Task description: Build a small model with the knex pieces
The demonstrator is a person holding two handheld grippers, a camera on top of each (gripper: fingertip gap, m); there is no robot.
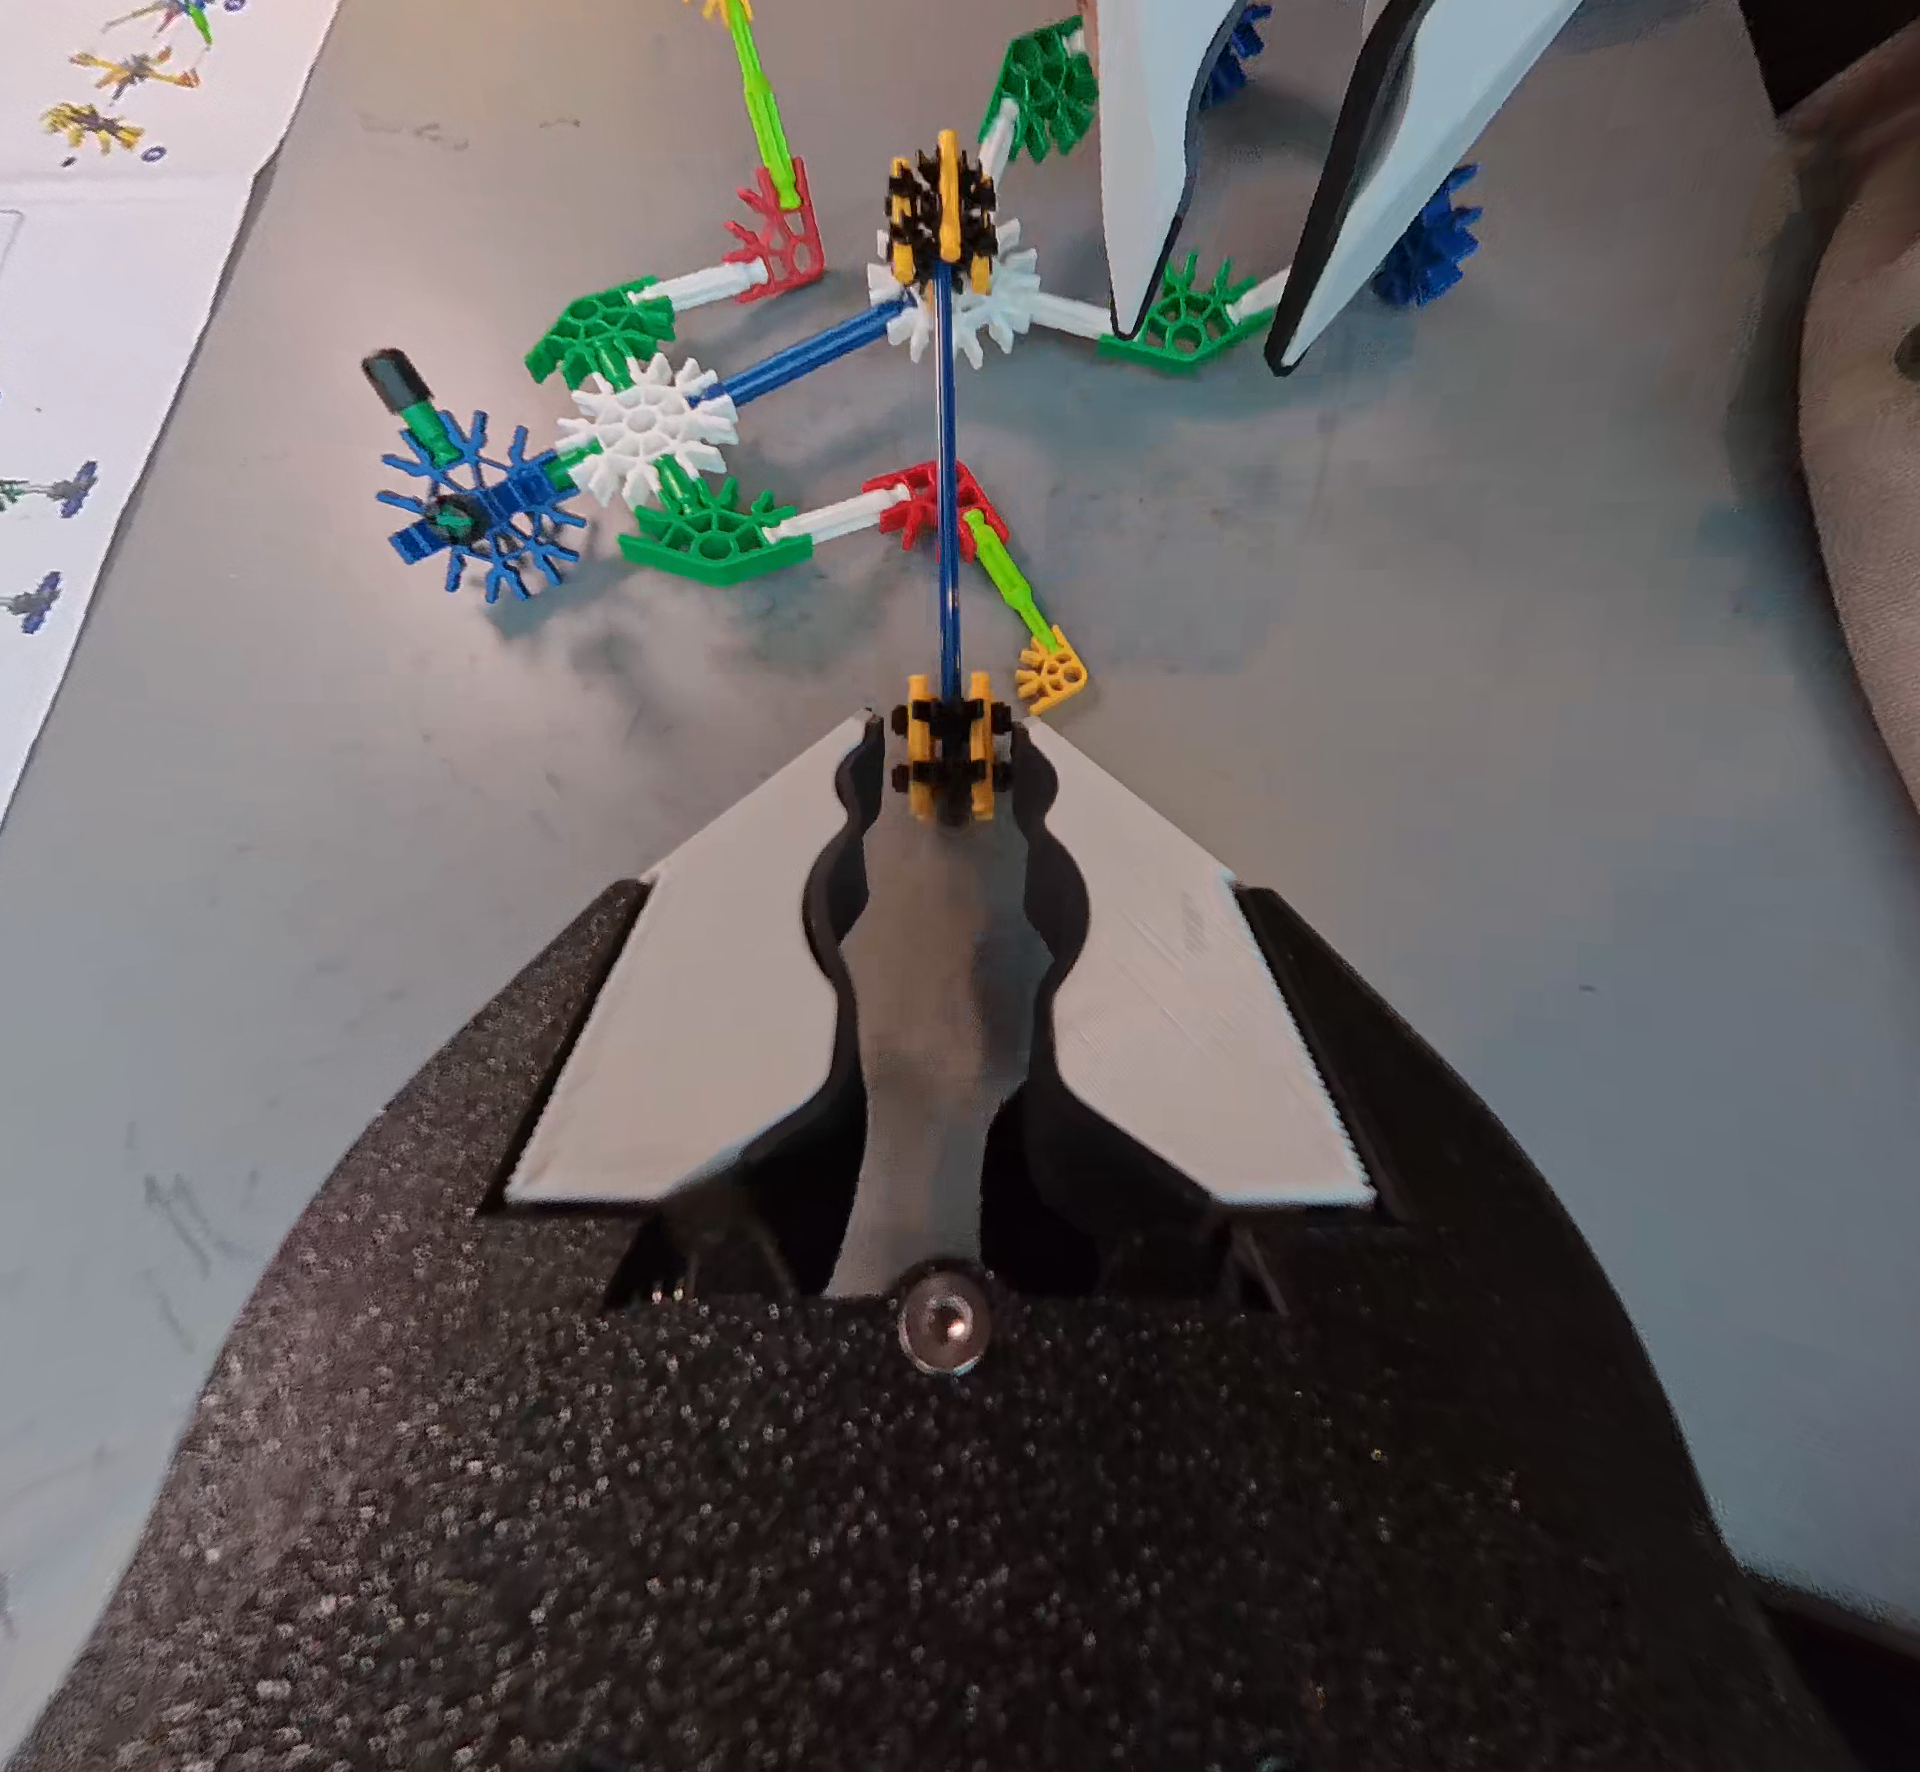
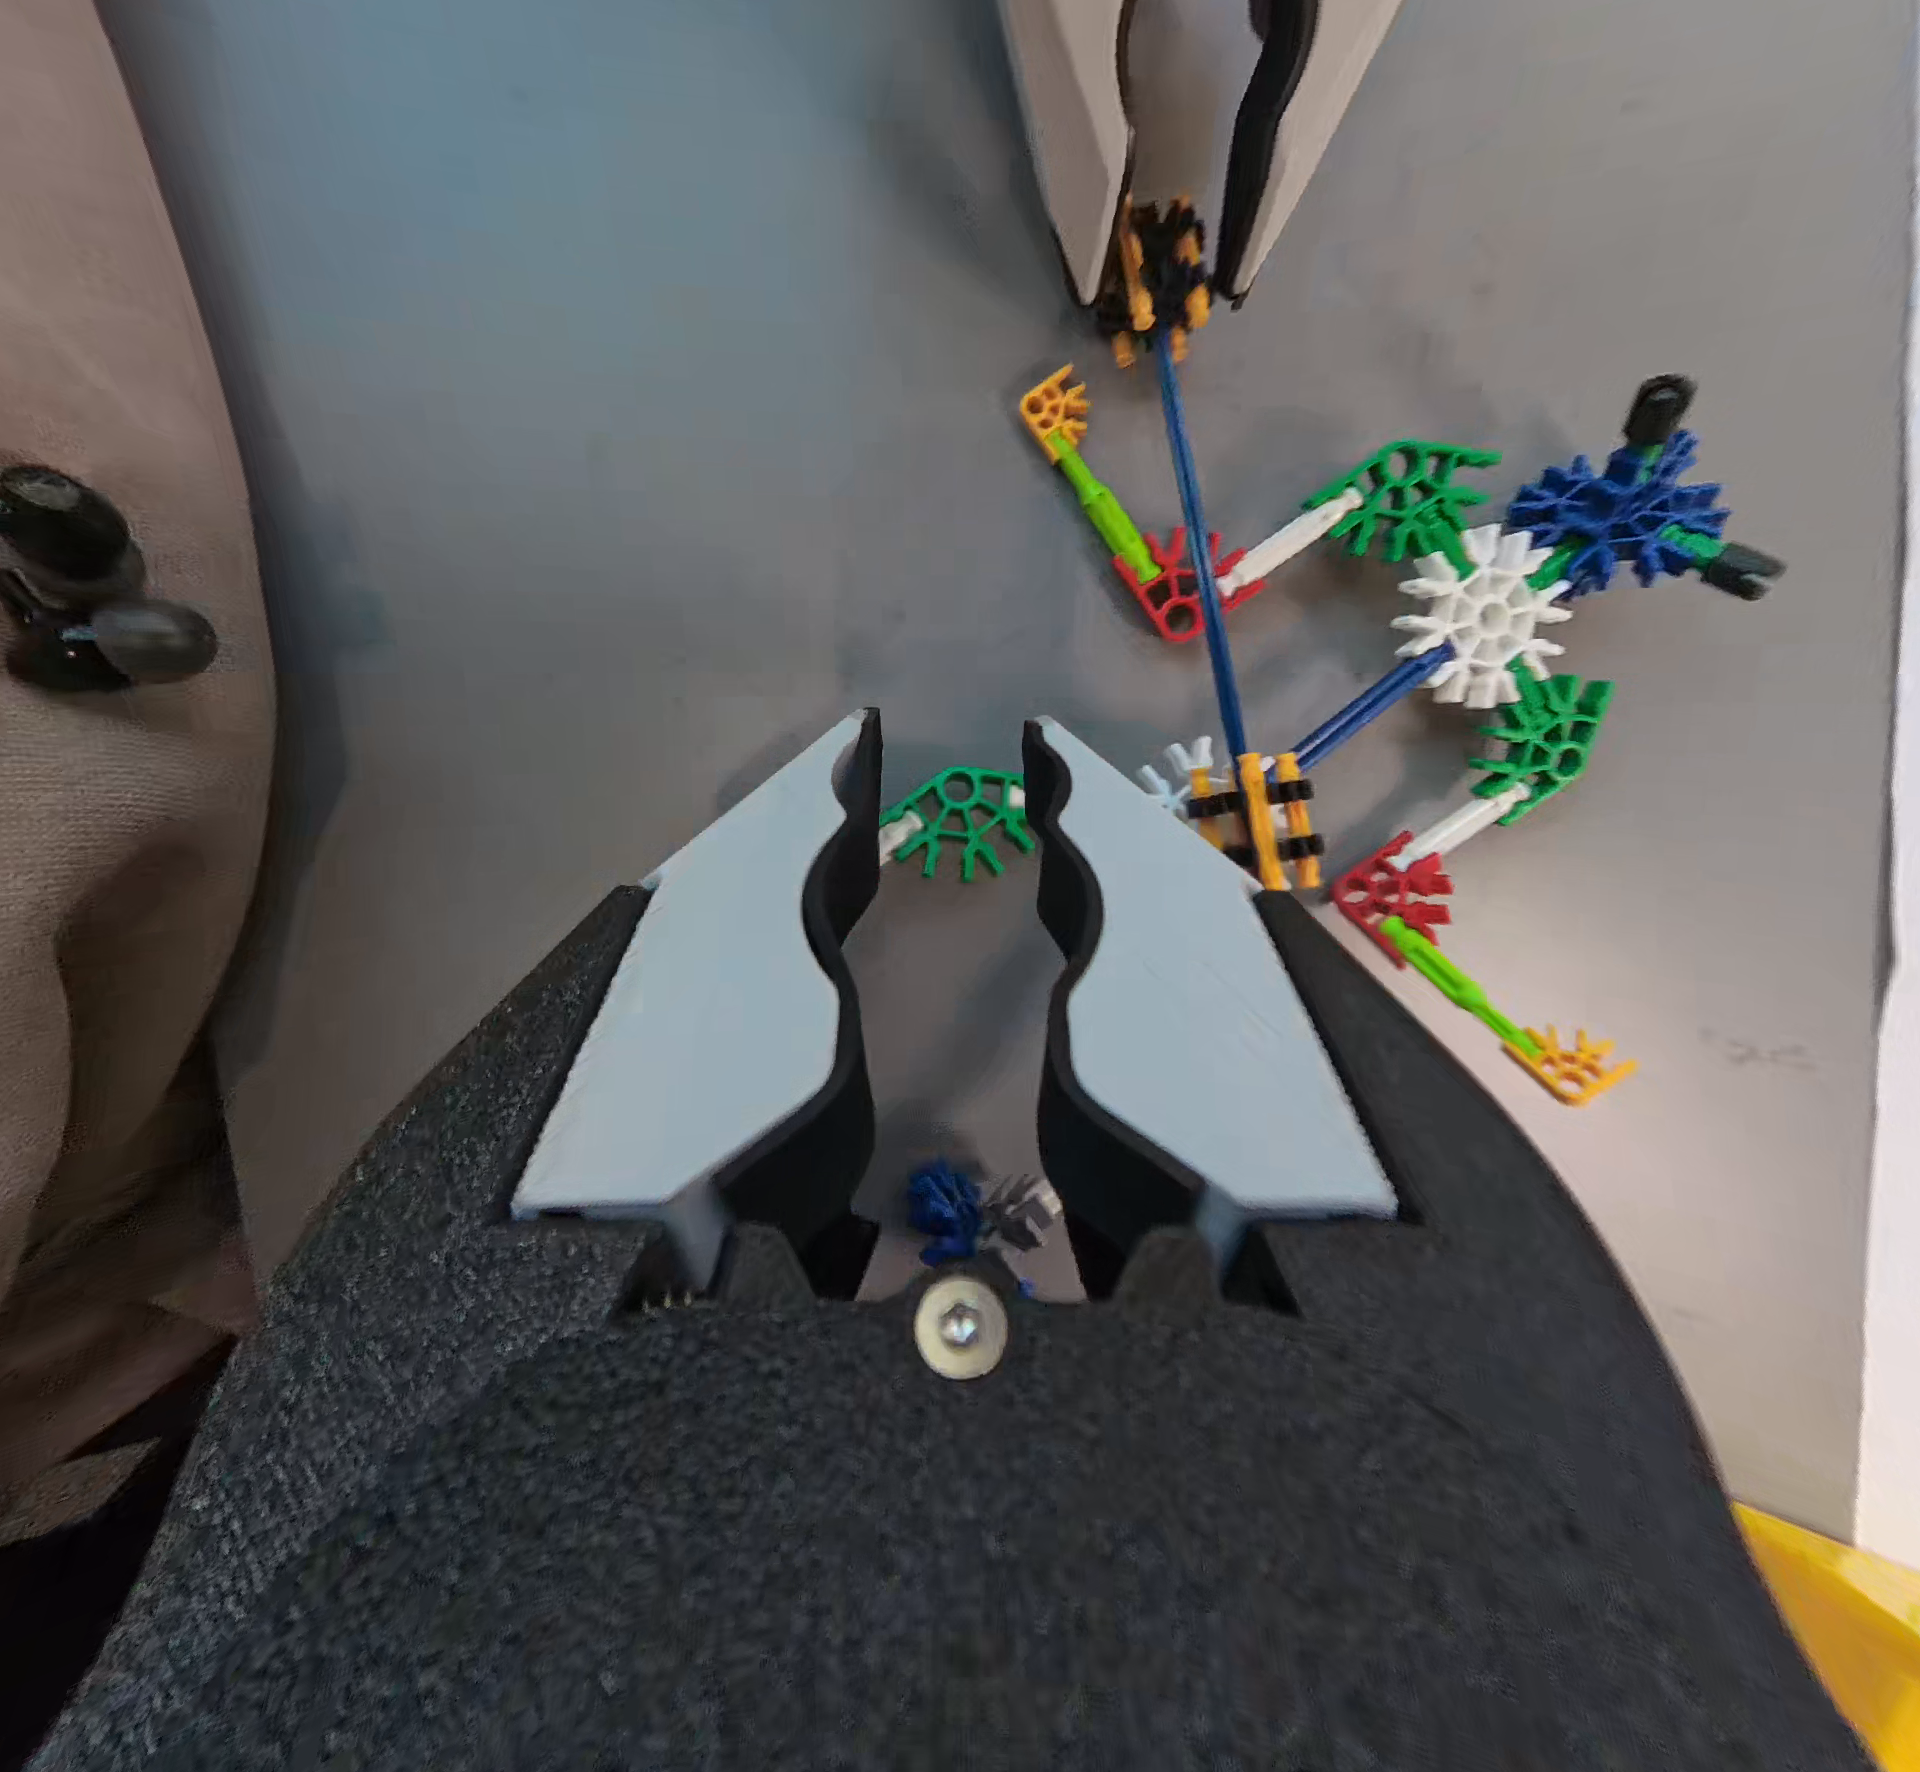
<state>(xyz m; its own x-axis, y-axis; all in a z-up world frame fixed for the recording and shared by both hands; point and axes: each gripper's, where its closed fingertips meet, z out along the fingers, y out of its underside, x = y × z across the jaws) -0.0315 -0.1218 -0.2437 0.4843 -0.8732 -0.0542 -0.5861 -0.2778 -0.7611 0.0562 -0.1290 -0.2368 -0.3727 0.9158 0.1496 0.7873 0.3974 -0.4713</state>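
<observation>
Grip on the yellow-and-black hub (image 1: 948, 758) is what I have to mind: my left gripper (image 1: 948, 735) is clamped on it at the very fingertips, so I judge a light, steady squeeze with no twisting is best, or the hub could slip out sideways. From that hub a thin blue rod (image 1: 943, 475) runs straight away from me to a second yellow-and-black hub (image 1: 940, 210) standing over the white snowflake connector (image 1: 966, 309) at the middle of the toy model (image 1: 644, 434). Keeping the rod in line with my fingers should keep it from bending.

My right gripper (image 2: 951, 766) is spread wide and holds nothing. A green fan connector (image 2: 961, 823) lies on the desk (image 2: 520, 372) between its fingertips; whether the pads touch it I cannot tell. In the left wrist view the same gripper comes in from the far right, its tips on either side of that green piece, which joins the white connector by a short white rod.

Far left on the desk lies a white sheet with printed coloured figures (image 1: 135, 60). Beside the right gripper's base sit blue toothed pieces (image 1: 1429, 242)
</observation>
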